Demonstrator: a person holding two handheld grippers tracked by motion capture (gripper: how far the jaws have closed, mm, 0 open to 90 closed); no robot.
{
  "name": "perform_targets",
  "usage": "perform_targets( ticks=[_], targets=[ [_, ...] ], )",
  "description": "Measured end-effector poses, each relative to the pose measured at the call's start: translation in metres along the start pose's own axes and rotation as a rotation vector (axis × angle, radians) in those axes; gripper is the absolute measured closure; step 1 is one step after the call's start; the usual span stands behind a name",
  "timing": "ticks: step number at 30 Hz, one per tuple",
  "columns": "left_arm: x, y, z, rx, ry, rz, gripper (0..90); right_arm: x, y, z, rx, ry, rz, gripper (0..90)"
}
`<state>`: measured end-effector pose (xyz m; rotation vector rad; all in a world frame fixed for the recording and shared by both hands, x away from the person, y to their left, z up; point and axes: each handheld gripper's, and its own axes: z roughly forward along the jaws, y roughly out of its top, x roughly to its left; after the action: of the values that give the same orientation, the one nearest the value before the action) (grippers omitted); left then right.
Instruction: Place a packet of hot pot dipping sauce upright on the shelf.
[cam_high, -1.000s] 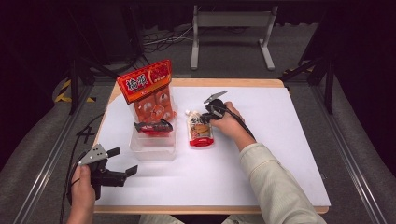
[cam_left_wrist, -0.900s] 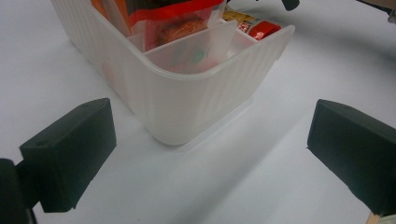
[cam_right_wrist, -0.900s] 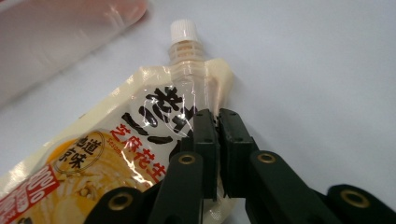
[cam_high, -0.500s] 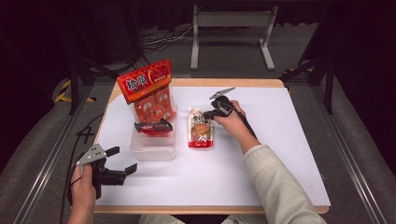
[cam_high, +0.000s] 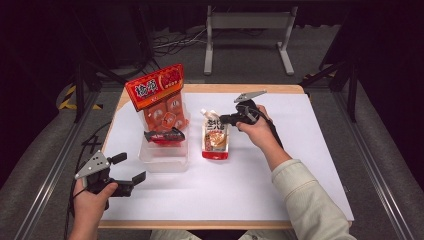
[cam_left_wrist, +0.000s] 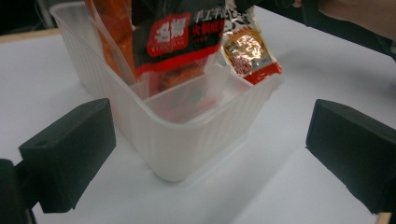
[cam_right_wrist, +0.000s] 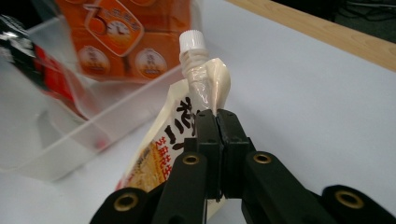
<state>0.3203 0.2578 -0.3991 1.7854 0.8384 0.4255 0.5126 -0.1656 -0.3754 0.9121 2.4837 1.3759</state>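
Right hand-held gripper (cam_right_wrist: 217, 122) clenched on spouted pouch (cam_high: 215, 136) near worktop (cam_high: 310, 150) middle, beside clear tub (cam_high: 165, 159). Lift until bottom edge clears rim, then lower in. Left hand-held gripper (cam_high: 131, 170) released.

1. The high view looks forward and down from above the person's side of the white table (cam_high: 280, 175), taking in its whole top.
2. The left gripper view sits low and close, facing the clear tub (cam_left_wrist: 187, 135) at frame centre.
3. The right gripper view looks closely along its jaws at the spouted pouch (cam_right_wrist: 187, 116).
4. All three share the tub (cam_high: 165, 157) and pouch (cam_high: 216, 140).
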Motion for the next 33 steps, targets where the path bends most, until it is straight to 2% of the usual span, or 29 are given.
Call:
perform_targets(
  ticks=[2, 3, 4, 6, 10, 11, 14, 17, 21, 24, 28, 33],
  targets=[
    [-0.002, 0.003, 0.002, -0.048, 0.031, -0.021, 1.2, 0.007, 0.003, -0.006, -0.027, 0.030, -0.003, 89.8],
    [-0.002, 0.004, 0.002, -0.070, 0.030, -0.048, 1.6, 0.010, 0.004, -0.008, -0.035, 0.038, -0.009, 89.8],
    [-0.003, 0.006, 0.002, -0.088, 0.017, -0.056, 1.6, 0.014, 0.006, -0.010, -0.040, 0.043, -0.019, 89.8],
    [-0.005, 0.008, 0.002, -0.084, 0.028, -0.032, 2.8, 0.022, 0.008, -0.015, -0.056, 0.065, -0.031, 89.8],
    [-0.007, 0.010, 0.002, -0.097, 0.014, -0.027, 2.7, 0.031, 0.010, -0.023, -0.078, 0.080, -0.054, 89.9],
    [-0.008, 0.011, 0.002, -0.089, 0.007, -0.010, 2.7, 0.033, 0.010, -0.025, -0.082, 0.083, -0.059, 89.9],
    [-0.011, 0.012, 0.003, -0.081, 0.010, 0.001, 4.5, 0.041, 0.012, -0.037, -0.102, 0.090, -0.082, 89.9],
    [-0.013, 0.013, 0.004, -0.084, -0.015, 0.008, 6.1, 0.046, 0.012, -0.049, -0.132, 0.101, -0.092, 89.9],
    [-0.016, 0.015, 0.005, -0.091, -0.054, 0.022, 7.6, 0.050, 0.012, -0.057, -0.144, 0.107, -0.109, 89.9],
    [-0.020, 0.017, 0.007, -0.100, -0.087, 0.032, 10.0, 0.055, 0.012, -0.066, -0.148, 0.102, -0.140, 89.9],
    [-0.025, 0.020, 0.008, -0.111, -0.116, 0.025, 10.9, 0.060, 0.010, -0.077, -0.153, 0.082, -0.175, 89.9],
    [-0.030, 0.024, 0.010, -0.120, -0.140, 0.043, 11.4, 0.065, 0.008, -0.092, -0.174, 0.087, -0.207, 89.9]
  ],
)
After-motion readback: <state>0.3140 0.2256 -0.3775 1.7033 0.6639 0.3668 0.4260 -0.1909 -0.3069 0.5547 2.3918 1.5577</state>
